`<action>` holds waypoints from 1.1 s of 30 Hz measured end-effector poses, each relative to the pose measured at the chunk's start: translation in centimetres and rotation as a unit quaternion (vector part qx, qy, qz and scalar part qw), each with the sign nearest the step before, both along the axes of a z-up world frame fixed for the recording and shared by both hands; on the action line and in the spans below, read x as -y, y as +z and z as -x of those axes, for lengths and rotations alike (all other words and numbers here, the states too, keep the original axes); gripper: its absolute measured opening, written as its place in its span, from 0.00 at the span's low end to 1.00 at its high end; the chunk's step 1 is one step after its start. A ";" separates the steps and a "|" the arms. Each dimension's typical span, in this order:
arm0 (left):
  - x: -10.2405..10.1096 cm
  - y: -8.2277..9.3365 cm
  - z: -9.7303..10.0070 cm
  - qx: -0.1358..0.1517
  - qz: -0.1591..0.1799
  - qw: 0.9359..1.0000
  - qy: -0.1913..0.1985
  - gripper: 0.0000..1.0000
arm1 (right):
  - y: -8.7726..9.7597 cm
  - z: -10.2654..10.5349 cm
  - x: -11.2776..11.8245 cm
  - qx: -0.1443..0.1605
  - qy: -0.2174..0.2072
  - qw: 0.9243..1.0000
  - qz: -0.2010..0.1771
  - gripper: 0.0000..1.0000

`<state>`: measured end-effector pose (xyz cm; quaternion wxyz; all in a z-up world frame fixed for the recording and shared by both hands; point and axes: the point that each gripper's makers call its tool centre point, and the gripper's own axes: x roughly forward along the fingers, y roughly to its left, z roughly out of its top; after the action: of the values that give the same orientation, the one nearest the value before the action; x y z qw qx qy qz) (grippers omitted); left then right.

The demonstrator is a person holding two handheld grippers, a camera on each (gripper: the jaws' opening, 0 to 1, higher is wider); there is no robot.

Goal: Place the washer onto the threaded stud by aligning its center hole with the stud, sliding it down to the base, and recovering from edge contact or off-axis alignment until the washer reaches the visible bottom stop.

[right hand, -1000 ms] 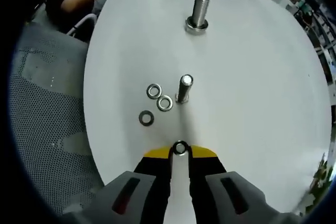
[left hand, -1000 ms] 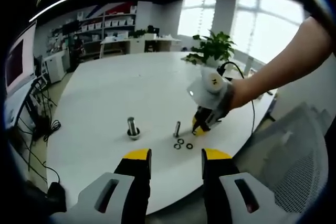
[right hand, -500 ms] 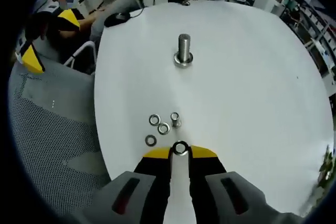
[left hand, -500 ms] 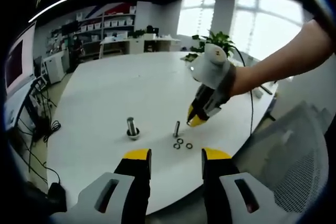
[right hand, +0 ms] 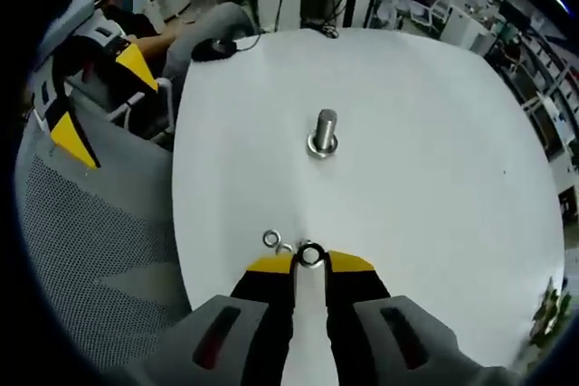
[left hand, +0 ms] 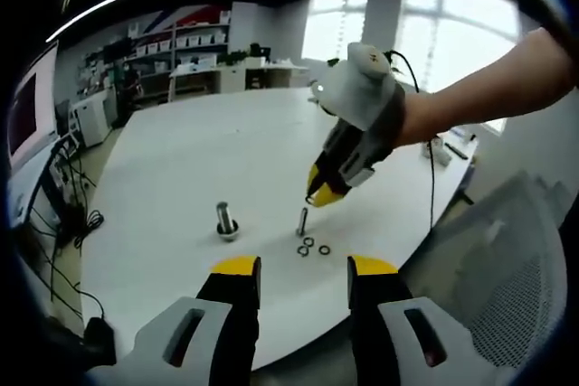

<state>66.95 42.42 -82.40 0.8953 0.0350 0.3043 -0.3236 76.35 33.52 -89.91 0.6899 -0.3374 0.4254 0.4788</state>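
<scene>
My right gripper (right hand: 310, 265) is shut on a small steel washer (right hand: 310, 254), held flat between its yellow tips. In the left gripper view the right gripper (left hand: 323, 194) hangs in a person's hand just above and right of the thin threaded stud (left hand: 302, 221). In the right gripper view that stud lies hidden under the held washer. A thicker stud (right hand: 323, 133) (left hand: 226, 220) stands upright on a base washer further along the white table (left hand: 181, 160). My left gripper (left hand: 305, 268) is open near the table's edge, with nothing between its fingers.
Three loose washers (left hand: 311, 247) lie beside the thin stud; two of them (right hand: 277, 243) show left of my right jaws. A grey mesh chair (right hand: 81, 250) stands at the table's edge. A mouse (right hand: 214, 48) lies at the far end. Cables (left hand: 63, 214) hang at the left.
My right gripper has risen with the washer and moved left, from table level beside the loose washers to just over the thin stud. The left gripper has stayed still.
</scene>
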 end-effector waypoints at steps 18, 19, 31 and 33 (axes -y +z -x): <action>0.1 -0.1 0.1 -0.002 0.002 1.000 -0.001 0.36 | -1.9 -0.2 -0.5 -0.018 0.016 0.999 0.040 0.14; 0.1 -0.1 0.1 -0.002 0.002 1.000 -0.002 0.36 | -2.1 -0.1 -0.5 -0.020 0.018 0.999 0.042 0.14; 0.0 -0.2 0.2 -0.006 0.002 1.000 -0.002 0.36 | -4.6 -0.5 0.5 -0.026 0.019 0.996 0.084 0.14; 0.0 -0.3 0.2 -0.006 0.002 1.000 -0.002 0.36 | -4.9 -0.6 0.8 -0.030 0.016 0.996 0.086 0.14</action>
<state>66.72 42.40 -82.66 0.8929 0.0322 0.3087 -0.3262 76.95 32.70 -94.79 0.6369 -0.3880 0.4804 0.4616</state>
